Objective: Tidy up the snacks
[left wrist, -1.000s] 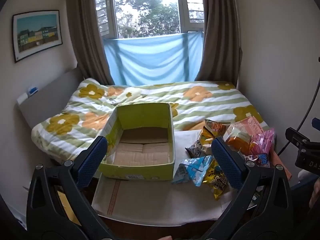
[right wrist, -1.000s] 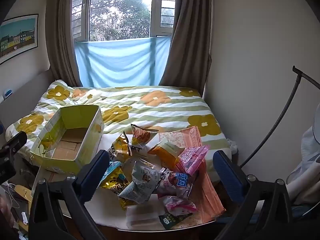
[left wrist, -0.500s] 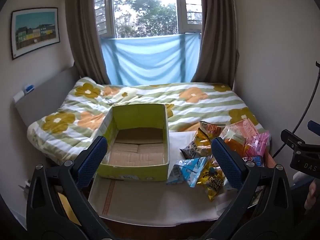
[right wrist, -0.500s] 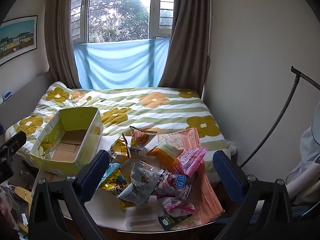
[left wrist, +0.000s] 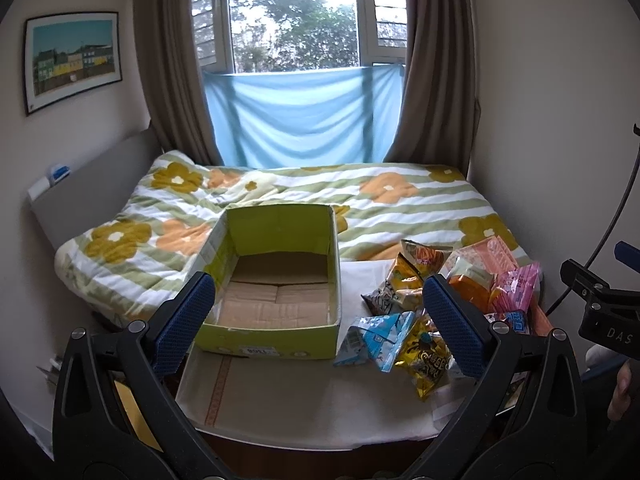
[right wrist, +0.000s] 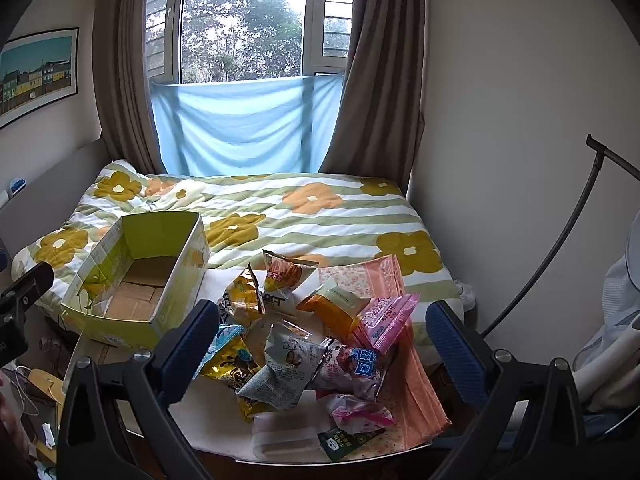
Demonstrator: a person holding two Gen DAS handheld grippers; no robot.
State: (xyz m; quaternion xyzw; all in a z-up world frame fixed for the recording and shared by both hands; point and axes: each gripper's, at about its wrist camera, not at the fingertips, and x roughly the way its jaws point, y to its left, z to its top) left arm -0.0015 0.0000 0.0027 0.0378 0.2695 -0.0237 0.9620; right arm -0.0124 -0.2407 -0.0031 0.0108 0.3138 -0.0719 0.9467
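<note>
Since a second ago you've drawn both grippers back and up slightly. Your left gripper [left wrist: 318, 314] hovers spread wide over the empty green box [left wrist: 276, 276]. Your right gripper [right wrist: 322, 338] hovers wide and empty above the snack pile [right wrist: 304, 344], heaped just right of that box.

Box [left wrist: 276, 276] open-topped, nothing over it; snack pile [right wrist: 312, 344] crowds table's right half [right wrist: 224, 436].
</note>
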